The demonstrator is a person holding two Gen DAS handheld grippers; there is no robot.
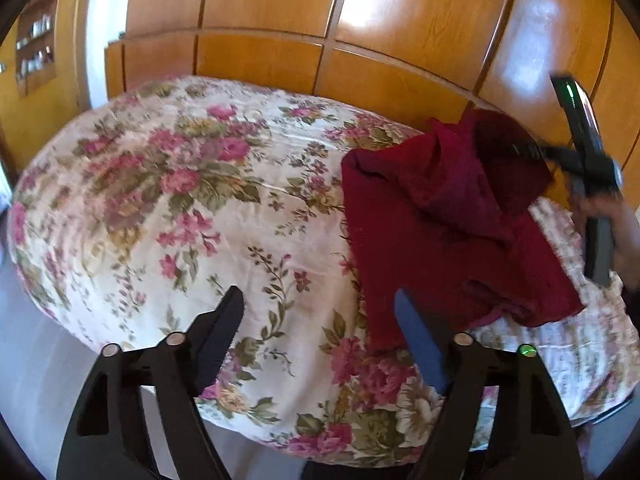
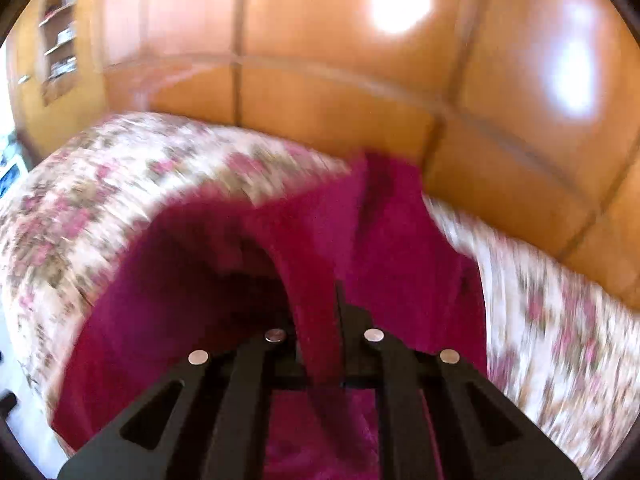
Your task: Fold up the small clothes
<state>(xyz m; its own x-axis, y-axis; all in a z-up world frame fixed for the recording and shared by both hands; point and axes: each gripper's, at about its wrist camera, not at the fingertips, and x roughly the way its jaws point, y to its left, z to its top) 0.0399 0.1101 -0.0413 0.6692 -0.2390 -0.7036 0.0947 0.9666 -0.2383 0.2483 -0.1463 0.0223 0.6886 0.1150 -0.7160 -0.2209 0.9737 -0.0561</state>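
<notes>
A dark red garment (image 1: 452, 224) lies crumpled on the right side of a floral bedspread (image 1: 192, 200). My left gripper (image 1: 320, 312) is open and empty, hovering over the bedspread just left of the garment's near edge. My right gripper (image 1: 532, 152) shows at the far right in the left wrist view, holding the garment's far edge lifted. In the right wrist view, which is blurred, my right gripper (image 2: 320, 320) is shut on a fold of the red garment (image 2: 384, 240), which drapes down over the bed (image 2: 80, 200).
A wooden headboard and panelled wall (image 1: 320, 40) stand behind the bed. A shelf niche (image 1: 36, 40) is at the far left. Pale floor (image 1: 32, 360) shows beside the bed's near left edge.
</notes>
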